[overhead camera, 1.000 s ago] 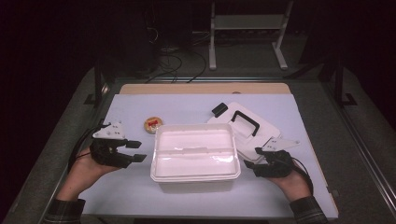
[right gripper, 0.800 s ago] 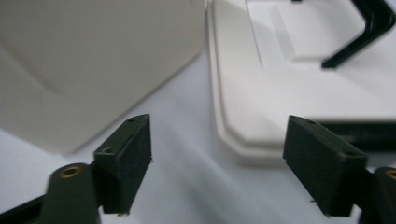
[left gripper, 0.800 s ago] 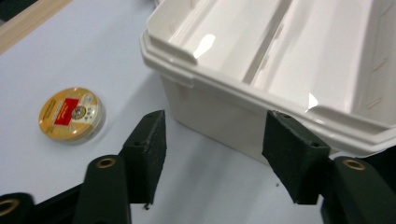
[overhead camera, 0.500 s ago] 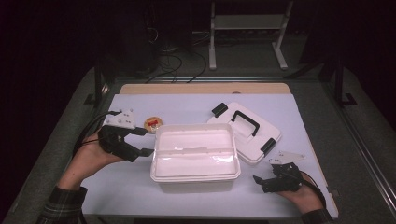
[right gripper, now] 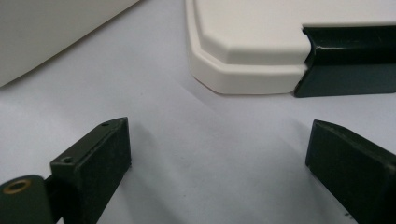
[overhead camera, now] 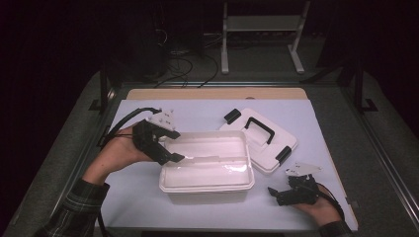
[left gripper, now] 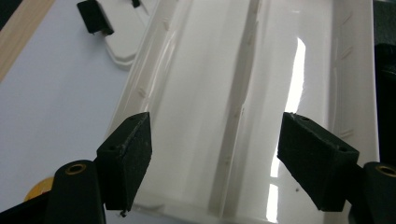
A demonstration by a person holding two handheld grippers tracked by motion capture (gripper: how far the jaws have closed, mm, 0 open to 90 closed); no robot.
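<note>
From the high view I count one white box (overhead camera: 207, 165) mid-desk, long axis left-right, one lid (overhead camera: 259, 139) touching its far-right corner, two grippers. My left gripper view: left gripper (left gripper: 215, 156) jaws spread over the box's left end. My right gripper view: right gripper (right gripper: 219, 161) jaws apart, empty, near the lid.

An open white box (overhead camera: 207, 165) sits mid-surface (overhead camera: 197, 111) on the pale sheet, its white lid (overhead camera: 259, 139) with black handle and black clips lying flat just beyond its far right corner. The left tongs (overhead camera: 168, 145), held in a hand with a plaid sleeve, reach over the box's left end with jaws spread apart and nothing between them. The right tongs (overhead camera: 276, 193) rest low near the surface's front right, apart from the box, jaws pointing toward it.
</note>
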